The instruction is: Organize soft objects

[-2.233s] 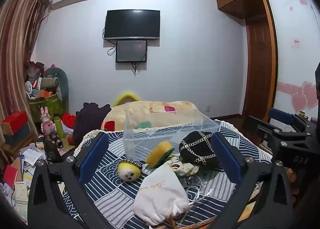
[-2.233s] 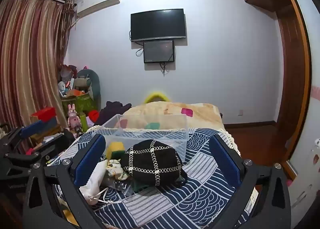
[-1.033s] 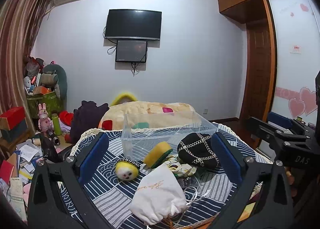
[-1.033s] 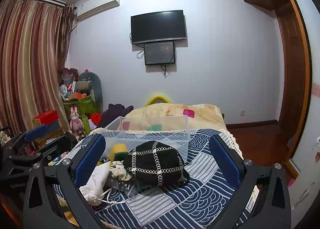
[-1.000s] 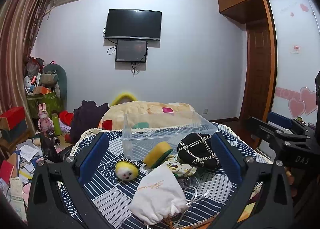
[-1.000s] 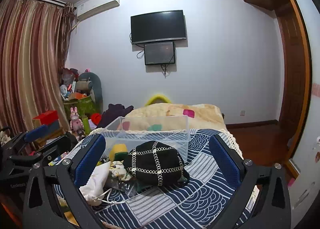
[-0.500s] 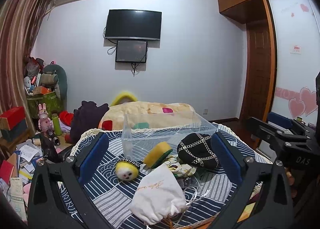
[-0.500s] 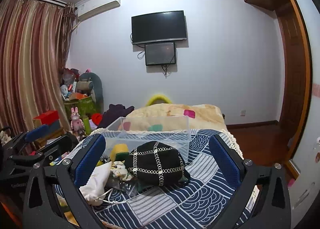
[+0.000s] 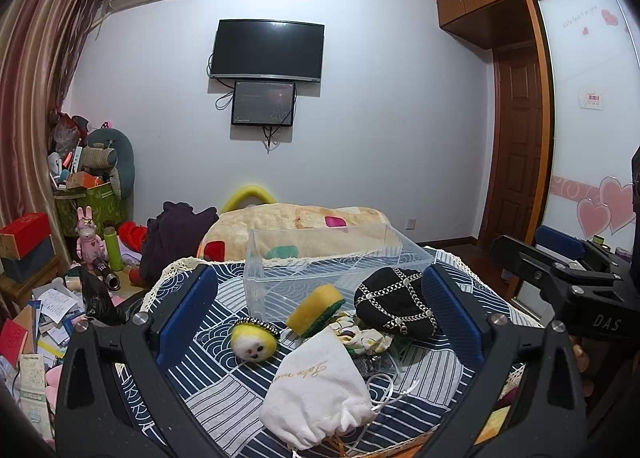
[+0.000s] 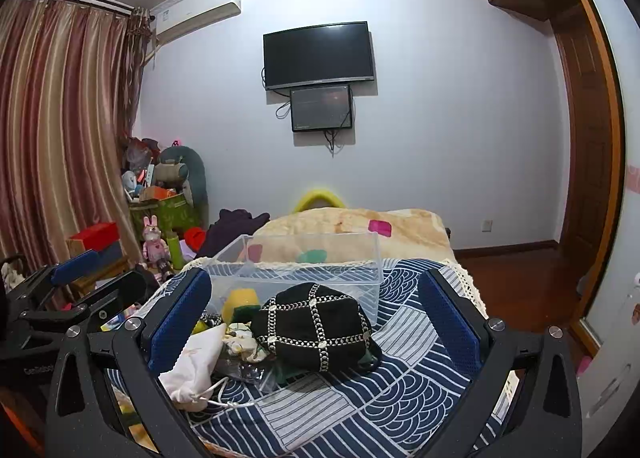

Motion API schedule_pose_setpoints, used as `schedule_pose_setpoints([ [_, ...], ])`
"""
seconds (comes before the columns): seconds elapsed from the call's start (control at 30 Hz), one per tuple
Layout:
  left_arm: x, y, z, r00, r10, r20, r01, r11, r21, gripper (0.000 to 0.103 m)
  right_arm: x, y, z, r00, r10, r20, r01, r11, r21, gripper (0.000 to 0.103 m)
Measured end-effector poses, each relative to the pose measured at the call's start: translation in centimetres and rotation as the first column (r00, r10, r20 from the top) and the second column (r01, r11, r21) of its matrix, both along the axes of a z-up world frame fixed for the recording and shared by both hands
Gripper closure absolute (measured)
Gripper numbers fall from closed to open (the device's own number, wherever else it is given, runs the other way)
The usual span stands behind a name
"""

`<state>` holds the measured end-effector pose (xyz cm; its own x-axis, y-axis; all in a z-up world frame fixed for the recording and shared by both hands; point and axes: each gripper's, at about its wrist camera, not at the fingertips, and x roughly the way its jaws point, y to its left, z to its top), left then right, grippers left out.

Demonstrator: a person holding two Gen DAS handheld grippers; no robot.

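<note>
Left wrist view. The left gripper point(image 9: 320, 312) is held level above the near edge of the table point(image 9: 224, 398), jaws spread wide and empty. Between them lie the soft items: a white pouch point(image 9: 320, 386) nearest, its long axis running from the near right toward the far left; a felt ball point(image 9: 254, 342) to the left; a sponge point(image 9: 314, 310) leaning on the front wall of the clear bin point(image 9: 340, 278); a black cap point(image 9: 396, 308) to the right. The bin stands just beyond the pile and appears empty. The pouch is the likeliest first pick for this hand.

Right wrist view. The right gripper point(image 10: 316, 318) is likewise level, jaws spread, holding nothing. The cap point(image 10: 316, 326) sits dead ahead between the fingers, close to the bin point(image 10: 300, 274) behind it; the pouch point(image 10: 192, 366) lies low left beside the left finger point(image 10: 180, 322). This hand is the nearer to the cap. The left gripper point(image 10: 68, 294) shows at far left.
</note>
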<state>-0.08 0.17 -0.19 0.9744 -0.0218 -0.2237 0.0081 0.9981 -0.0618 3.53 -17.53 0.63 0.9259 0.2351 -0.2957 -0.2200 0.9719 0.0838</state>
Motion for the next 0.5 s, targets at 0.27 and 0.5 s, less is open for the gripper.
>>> schedule_pose_setpoints([
  [0.27, 0.06, -0.1, 0.02, 1.0, -0.001, 0.0, 0.001, 1.0, -0.004, 0.0, -0.12, -0.01, 0.1, 1.0, 0.001, 0.001, -0.001, 1.0, 0.003, 0.0],
  [0.5, 0.07, -0.13, 0.01, 1.0, -0.001, 0.001, 0.001, 1.0, -0.005, 0.0, -0.19, 0.1, 0.18, 1.0, 0.001, 0.003, -0.001, 1.0, 0.003, 0.0],
])
